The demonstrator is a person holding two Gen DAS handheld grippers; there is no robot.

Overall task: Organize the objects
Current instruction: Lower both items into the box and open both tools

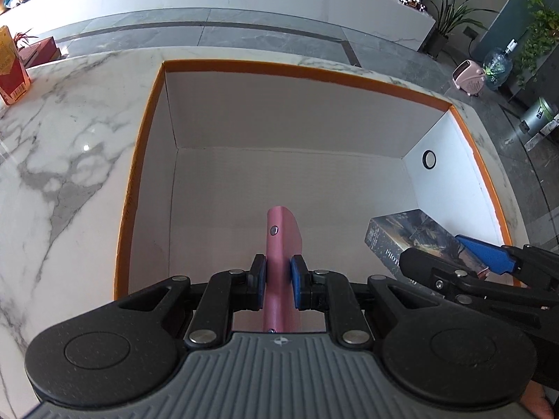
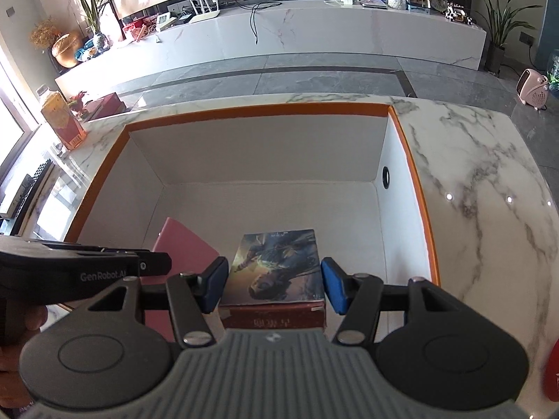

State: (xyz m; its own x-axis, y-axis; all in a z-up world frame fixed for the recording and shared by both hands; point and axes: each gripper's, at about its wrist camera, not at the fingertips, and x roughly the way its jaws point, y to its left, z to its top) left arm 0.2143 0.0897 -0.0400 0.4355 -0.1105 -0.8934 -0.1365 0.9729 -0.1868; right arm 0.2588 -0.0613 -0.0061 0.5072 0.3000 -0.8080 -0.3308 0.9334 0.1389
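Placing step: both grippers are lowering their items into the orange-rimmed white box (image 1: 325, 78), which is standing on the marble table (image 1: 70, 146).
Left gripper (image 1: 278, 284): its jaws are standing narrow, the pads pressing on the edge of a pink notebook (image 1: 279, 244) that is hanging upright over the box floor.
Right gripper (image 2: 274, 288): its blue pads are sitting about half open at both sides of a book with a dark illustrated cover (image 2: 279, 265); it seems held (I cannot see if it is already resting on the floor).
Where the things are: both are inside the box, near side, the notebook at the left of the book.
Next move: probably lowering until each item is lying down, then opening the jaws and lifting out without catching the walls.
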